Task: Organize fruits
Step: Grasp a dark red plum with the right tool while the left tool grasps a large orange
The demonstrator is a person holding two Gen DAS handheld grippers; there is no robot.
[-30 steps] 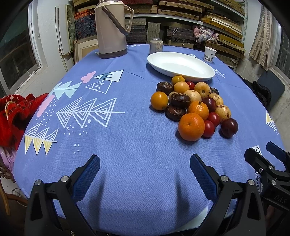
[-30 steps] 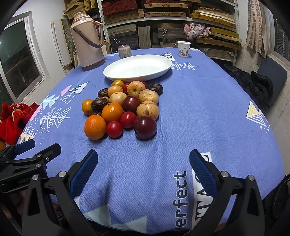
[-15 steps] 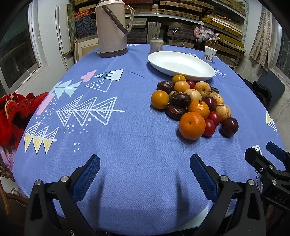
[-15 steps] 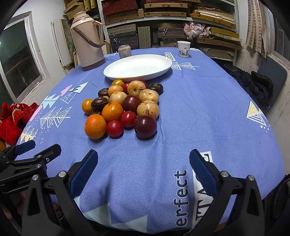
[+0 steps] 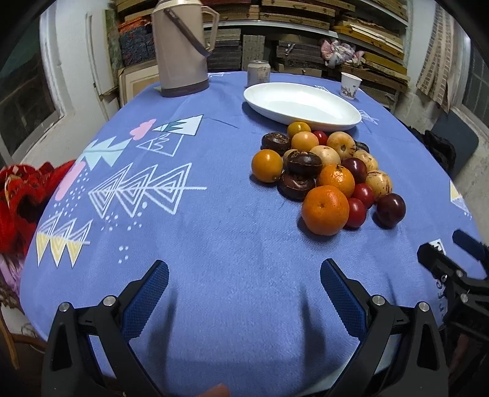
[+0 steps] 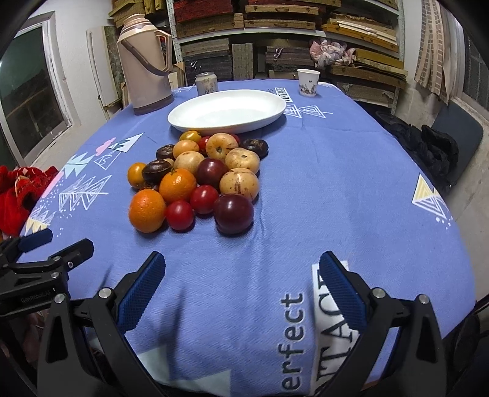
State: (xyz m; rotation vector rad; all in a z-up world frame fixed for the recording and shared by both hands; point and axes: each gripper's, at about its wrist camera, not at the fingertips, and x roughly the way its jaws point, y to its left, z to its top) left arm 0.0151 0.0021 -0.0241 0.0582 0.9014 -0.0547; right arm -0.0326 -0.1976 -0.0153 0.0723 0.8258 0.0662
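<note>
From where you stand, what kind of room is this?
Probably a storeroom used as a dining spot: shelves stacked with flat wooden boxes, and a clothed table holding a thermos and a white plate.

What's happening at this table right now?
A person holds two grippers, the left gripper and right gripper, both open and empty above the blue patterned tablecloth. The pile of mixed round fruit lies untouched beside the empty white oval plate. No sorting has started.
</note>
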